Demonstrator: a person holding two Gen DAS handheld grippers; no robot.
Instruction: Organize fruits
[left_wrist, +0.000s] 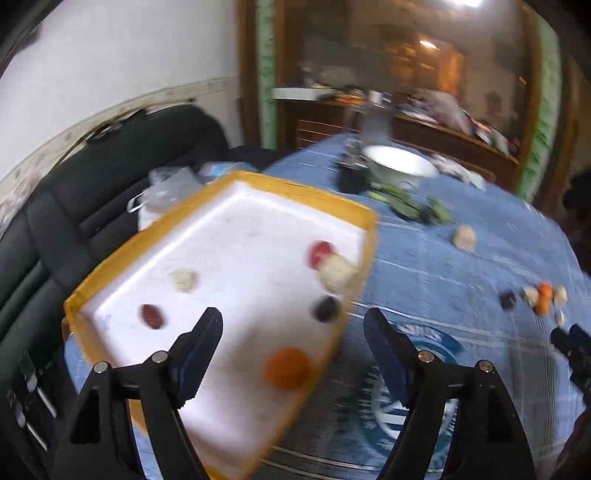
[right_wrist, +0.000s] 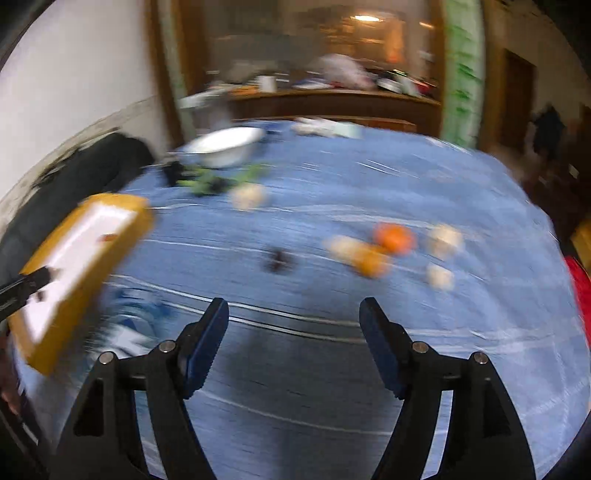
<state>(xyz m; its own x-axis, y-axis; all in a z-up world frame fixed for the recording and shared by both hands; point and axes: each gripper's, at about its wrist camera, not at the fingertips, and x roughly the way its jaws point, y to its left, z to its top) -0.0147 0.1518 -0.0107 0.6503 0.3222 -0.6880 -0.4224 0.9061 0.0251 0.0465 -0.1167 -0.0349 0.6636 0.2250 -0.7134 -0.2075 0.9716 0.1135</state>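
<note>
While the left hand-held gripper (left_wrist: 293, 325) hangs released above the near corner of the white tray (left_wrist: 147, 288) with its yellow rim, its jaws spread wide with nothing between them, an orange fruit (left_wrist: 286, 368) lies in the tray between the fingertips and slightly below them. Farther into the tray lie a dark fruit (left_wrist: 325, 308), a red fruit (left_wrist: 320, 252) touching a pale one (left_wrist: 337, 272), a dark red fruit (left_wrist: 152, 316) and another pale piece (left_wrist: 183, 280). The right hand-held gripper (right_wrist: 294, 314), likewise released and empty, hovers over the blue cloth on the tabletop (right_wrist: 332, 177), well to the right of the tray. Beyond it, blurred, lie a small dark fruit (right_wrist: 277, 259), two orange fruits (right_wrist: 393, 238) and several pale pieces (right_wrist: 445, 238). Behind the tray stand a white bowl (left_wrist: 400, 164) and some green leaves (left_wrist: 410, 206).
</note>
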